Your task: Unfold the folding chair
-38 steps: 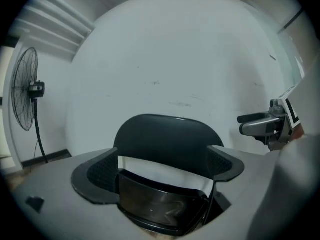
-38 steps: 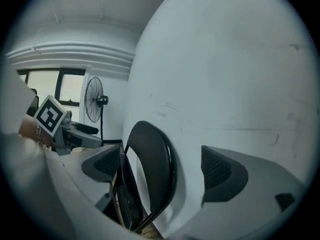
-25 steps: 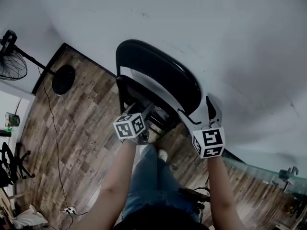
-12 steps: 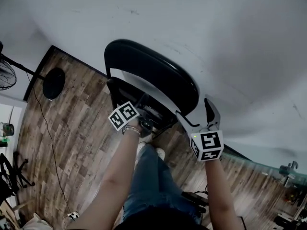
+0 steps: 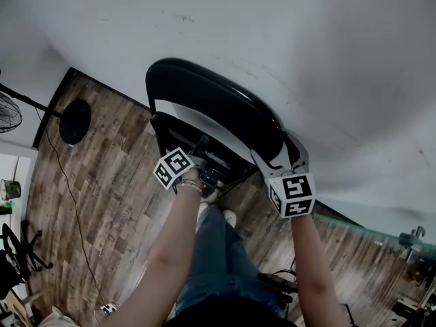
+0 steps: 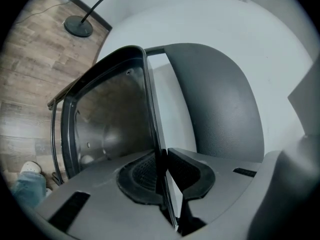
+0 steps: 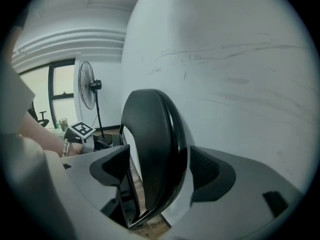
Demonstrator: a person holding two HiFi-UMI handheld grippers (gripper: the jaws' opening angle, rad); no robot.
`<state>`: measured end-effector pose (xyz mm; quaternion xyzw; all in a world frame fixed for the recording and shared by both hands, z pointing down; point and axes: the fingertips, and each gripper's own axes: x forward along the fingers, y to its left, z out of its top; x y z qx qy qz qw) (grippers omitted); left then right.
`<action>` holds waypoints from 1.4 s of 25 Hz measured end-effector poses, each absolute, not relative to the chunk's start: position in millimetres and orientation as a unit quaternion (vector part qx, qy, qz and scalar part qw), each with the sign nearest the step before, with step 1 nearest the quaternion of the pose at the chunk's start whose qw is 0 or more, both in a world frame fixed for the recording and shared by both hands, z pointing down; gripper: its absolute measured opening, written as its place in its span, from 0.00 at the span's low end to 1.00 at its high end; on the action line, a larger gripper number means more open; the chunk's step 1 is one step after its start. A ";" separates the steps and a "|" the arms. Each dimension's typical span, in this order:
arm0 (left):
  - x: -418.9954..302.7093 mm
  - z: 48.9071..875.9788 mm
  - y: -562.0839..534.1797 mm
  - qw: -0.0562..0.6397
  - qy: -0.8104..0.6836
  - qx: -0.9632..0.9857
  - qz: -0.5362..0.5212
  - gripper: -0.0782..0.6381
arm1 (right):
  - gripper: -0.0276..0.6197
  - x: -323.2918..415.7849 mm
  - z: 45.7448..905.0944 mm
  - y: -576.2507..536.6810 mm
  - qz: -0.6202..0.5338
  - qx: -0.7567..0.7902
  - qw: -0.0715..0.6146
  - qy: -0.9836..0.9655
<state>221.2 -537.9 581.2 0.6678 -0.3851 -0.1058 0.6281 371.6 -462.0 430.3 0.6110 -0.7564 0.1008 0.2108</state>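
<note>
A black folding chair leans folded against the white wall; its padded backrest (image 5: 218, 104) is uppermost and the seat (image 5: 194, 138) lies tucked under it. In the left gripper view the seat's hollow underside (image 6: 110, 119) is on the left and the backrest (image 6: 220, 104) on the right. My left gripper (image 6: 162, 171) is closing, and its pads pinch the thin rim of the seat. My right gripper (image 7: 160, 166) straddles the backrest's side edge (image 7: 150, 134); its jaws are closing, with a gap left at each pad. In the head view the left gripper (image 5: 203, 147) is at the seat and the right gripper (image 5: 276, 148) at the backrest's right end.
A standing fan's round base (image 5: 73, 121) and a cable lie on the wood floor at the left; the fan (image 7: 86, 91) also shows in the right gripper view. The person's legs (image 5: 211, 251) and a shoe (image 5: 230, 218) are just below the chair. The wall (image 5: 306, 46) is right behind it.
My left gripper rolled, sank onto the seat's rim and closed on it. My right gripper slid forward so that its jaws now stand around the backrest's edge.
</note>
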 end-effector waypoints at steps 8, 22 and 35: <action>219.1 579.3 -534.7 0.617 -0.377 0.682 -0.108 0.17 | 0.40 367.8 428.8 -484.4 0.131 0.531 0.230 -0.805; 211.9 576.6 -526.4 0.606 -0.390 0.685 -0.112 0.17 | 0.37 357.4 441.5 -505.7 0.170 0.519 0.293 -0.785; 169.8 571.0 -482.9 0.590 -0.396 0.688 -0.146 0.19 | 0.37 339.5 438.7 -486.1 0.142 0.515 0.294 -0.793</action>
